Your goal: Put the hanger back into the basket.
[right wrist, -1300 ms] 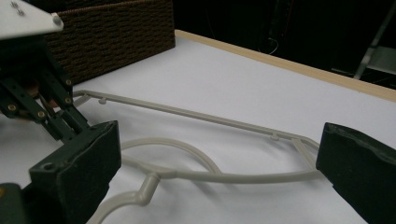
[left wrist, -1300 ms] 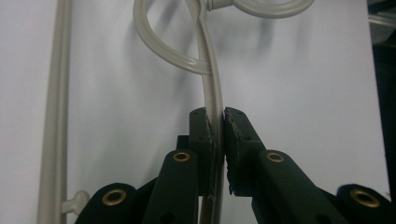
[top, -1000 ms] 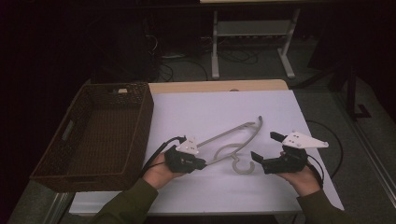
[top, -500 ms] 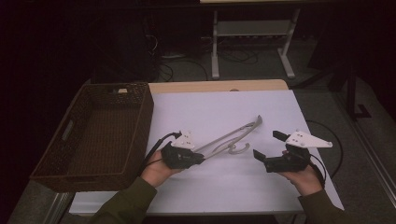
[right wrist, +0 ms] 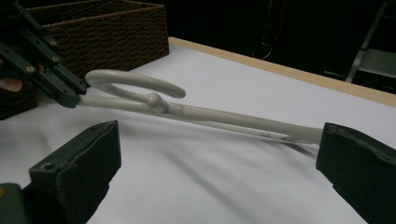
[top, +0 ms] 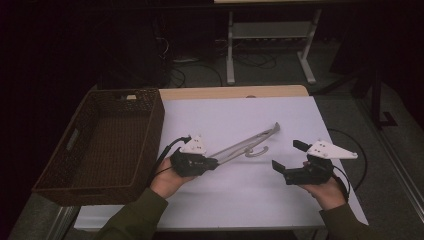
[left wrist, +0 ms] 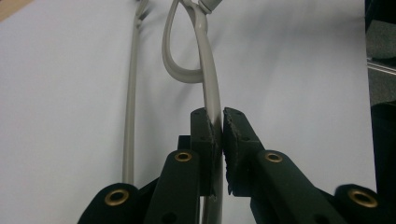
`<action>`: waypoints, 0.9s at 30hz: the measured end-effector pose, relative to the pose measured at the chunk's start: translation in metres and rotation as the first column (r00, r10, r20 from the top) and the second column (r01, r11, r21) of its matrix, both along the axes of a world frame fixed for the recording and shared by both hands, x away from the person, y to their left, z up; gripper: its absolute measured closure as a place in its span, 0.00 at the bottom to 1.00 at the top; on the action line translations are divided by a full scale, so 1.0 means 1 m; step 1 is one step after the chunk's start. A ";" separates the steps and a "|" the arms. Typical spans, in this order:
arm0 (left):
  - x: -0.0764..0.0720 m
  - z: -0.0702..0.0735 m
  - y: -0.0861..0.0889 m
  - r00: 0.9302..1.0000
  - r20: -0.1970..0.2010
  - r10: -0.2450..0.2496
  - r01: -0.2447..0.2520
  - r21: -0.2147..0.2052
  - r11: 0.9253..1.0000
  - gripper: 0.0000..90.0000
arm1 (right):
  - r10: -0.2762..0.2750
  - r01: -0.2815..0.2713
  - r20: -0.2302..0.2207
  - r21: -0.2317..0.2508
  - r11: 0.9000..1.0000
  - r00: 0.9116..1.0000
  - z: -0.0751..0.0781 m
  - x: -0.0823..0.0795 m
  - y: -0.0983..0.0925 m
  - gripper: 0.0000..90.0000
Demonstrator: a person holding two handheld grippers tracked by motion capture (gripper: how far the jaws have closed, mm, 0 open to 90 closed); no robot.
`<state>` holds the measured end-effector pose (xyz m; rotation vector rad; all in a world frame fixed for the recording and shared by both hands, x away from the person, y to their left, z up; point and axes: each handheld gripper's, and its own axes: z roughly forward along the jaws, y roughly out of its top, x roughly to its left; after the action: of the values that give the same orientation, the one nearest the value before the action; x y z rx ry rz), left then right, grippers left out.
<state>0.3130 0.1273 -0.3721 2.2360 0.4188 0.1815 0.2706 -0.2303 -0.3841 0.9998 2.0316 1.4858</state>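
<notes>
The hanger (top: 243, 145) has tipped up from lying flat beside the basket (top: 100, 145). The left gripper (top: 212, 163) pinches its shoulder tightly; the right gripper (top: 285, 156) waits wide open. Better to lift slowly toward the basket, so the hook does not swing.

High view: fixed above the near edge of the table (top: 235, 200), facing forward and down. Left gripper view: close, along the jaws across the white top. Right gripper view: low, toward the basket (right wrist: 107, 28). Shared by all: grey hanger (top: 245, 145)
</notes>
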 end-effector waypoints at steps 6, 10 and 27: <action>0.000 0.012 0.002 1.000 0.012 0.020 -0.020 -0.024 1.000 0.93 | -0.001 0.001 0.003 -0.006 1.000 1.000 -0.001 0.000 -0.001 0.00; -0.001 0.024 0.005 0.999 0.025 0.040 -0.039 -0.041 0.998 0.93 | -0.005 0.005 -0.004 -0.004 1.000 1.000 -0.001 -0.001 -0.001 0.00; 0.000 0.062 0.018 0.995 0.077 0.060 -0.055 -0.069 0.996 0.93 | -0.019 0.019 -0.001 0.002 1.000 1.000 -0.001 -0.001 -0.005 0.00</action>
<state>0.3133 0.1458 -0.3104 2.1454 0.4405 0.2812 0.2693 -0.2355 -0.3849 1.0180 2.0163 1.4783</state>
